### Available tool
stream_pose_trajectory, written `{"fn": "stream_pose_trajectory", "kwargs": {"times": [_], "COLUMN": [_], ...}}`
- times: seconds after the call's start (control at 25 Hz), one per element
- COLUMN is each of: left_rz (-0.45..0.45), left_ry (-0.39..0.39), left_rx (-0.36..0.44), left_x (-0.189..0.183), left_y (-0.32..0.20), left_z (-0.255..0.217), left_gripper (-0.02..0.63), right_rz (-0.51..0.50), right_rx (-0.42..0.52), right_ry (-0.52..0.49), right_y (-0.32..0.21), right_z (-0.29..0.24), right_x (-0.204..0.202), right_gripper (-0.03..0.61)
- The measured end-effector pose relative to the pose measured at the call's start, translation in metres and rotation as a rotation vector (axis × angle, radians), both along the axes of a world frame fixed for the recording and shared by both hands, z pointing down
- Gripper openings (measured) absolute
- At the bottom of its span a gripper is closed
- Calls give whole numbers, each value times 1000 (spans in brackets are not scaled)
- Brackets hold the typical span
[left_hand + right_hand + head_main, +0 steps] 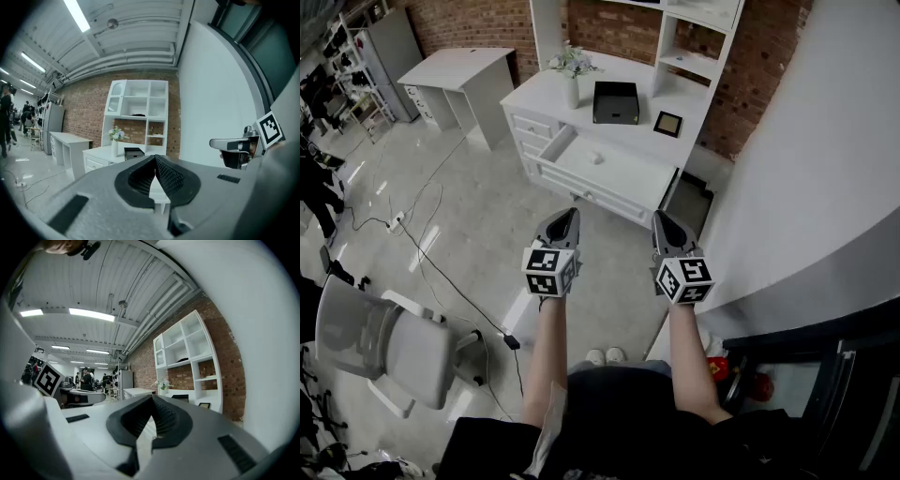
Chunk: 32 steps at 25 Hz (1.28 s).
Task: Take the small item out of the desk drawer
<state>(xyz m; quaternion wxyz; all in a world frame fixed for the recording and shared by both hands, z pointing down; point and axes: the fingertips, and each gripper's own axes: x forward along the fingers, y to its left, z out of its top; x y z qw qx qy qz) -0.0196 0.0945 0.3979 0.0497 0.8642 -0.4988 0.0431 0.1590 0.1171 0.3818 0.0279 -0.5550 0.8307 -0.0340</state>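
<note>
Both tools are pinched shut with nothing in them: left gripper [571, 215] and right gripper [660, 217] hang side by side, well short of the desk [546, 94]. The drawer [600, 200] is already pulled open, and the small item [597, 157] sits about mid-floor. It looks pale on white, though it's too tiny to say what it is. My worry is going in with the jaws closed, which would just shove it toward the drawer's back edge (or bump the drawer front). The vase [572, 91] on the desk's back edge is tippable too.
</note>
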Motion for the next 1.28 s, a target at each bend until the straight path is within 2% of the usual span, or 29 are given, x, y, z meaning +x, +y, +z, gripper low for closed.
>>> {"fn": "stream_pose_trajectory", "kwargs": {"times": [1.04,1.2,1.28], "left_rz": [-4,-9,-9], "left_ry": [2,8,9], "left_rx": [-46,-48,-48], "left_x": [-4,-9,-12], "left_y": [-4,-5,-5], "left_z": [17,19,19], "left_gripper": [9,9,9], "right_rz": [-15,-33,-42], "right_rx": [-35,-30,-29], "right_ry": [15,14,8], "right_y": [-5,-6,-7], "right_z": [16,15,15], "right_x": [-11,-17,-19], "right_gripper": [-2,31,73]}}
